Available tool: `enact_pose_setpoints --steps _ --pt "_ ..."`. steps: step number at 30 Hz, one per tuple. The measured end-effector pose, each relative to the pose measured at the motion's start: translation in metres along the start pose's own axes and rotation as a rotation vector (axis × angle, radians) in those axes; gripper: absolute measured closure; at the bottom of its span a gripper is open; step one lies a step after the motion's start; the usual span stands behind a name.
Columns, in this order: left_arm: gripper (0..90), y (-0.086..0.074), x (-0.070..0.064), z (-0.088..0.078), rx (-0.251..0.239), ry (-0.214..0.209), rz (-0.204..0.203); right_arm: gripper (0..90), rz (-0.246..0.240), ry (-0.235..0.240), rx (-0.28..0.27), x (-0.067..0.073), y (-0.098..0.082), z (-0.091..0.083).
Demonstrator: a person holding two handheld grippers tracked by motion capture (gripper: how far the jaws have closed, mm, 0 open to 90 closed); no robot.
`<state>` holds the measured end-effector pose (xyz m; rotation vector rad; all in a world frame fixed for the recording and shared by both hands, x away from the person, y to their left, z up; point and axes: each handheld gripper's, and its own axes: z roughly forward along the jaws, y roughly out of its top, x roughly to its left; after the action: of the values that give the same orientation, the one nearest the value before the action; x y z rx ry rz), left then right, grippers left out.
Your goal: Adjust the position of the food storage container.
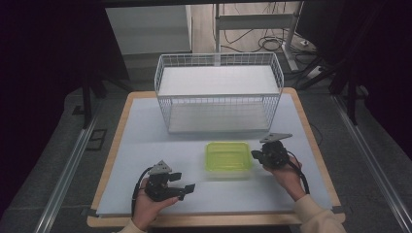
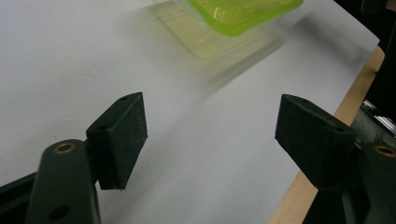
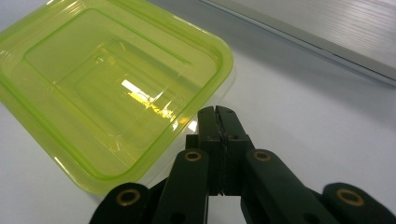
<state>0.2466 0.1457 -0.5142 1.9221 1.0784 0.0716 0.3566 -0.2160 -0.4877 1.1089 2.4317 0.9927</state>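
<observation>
i have the yellow-green lidded container (image 1: 228,158) sitting on the white surface (image 1: 145,145), just in front of the white wire basket (image 1: 218,92), between my two hands. my right tongs (image 3: 217,112) are clenched with nothing between them, the pads pressed flat together, and their tip sits right at the near edge of the lid (image 3: 112,88); whether it touches the rim, i cannot tell. my left tongs (image 2: 210,135) stand released, wide apart and empty, aimed across the bare sheet toward the container, which is blurred at the top of the left gripper view.

as i read it, the step is to work the lid or shift the box with the closed tip. to do it well i'd keep the tip low and square to the rim, push slowly, and bring the left tongs in to steady the far side, since a light plastic box could skid on this smooth sheet or tip if nudged at a corner.

the surface is a white sheet over a wooden board (image 1: 311,141), otherwise bare. beyond it i see a grey floor, metal rails (image 1: 68,174) at both sides, a desk frame and loose cables (image 1: 262,43).
</observation>
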Motion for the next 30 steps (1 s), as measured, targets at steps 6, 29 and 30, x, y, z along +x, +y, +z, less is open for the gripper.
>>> enact_pose_setpoints --steps 6,29,30 --pt "24.6 0.000 0.001 -0.001 -0.001 0.000 -0.001 89.9 -0.016 0.015 0.002 0.009 0.004 0.004" --pt "24.2 0.001 0.003 -0.003 -0.019 -0.013 -0.033 89.8 0.009 0.023 -0.061 0.000 0.001 -0.012" --pt "24.1 0.001 0.003 -0.004 -0.025 -0.015 -0.036 89.8 0.010 0.027 -0.061 -0.001 0.000 -0.014"
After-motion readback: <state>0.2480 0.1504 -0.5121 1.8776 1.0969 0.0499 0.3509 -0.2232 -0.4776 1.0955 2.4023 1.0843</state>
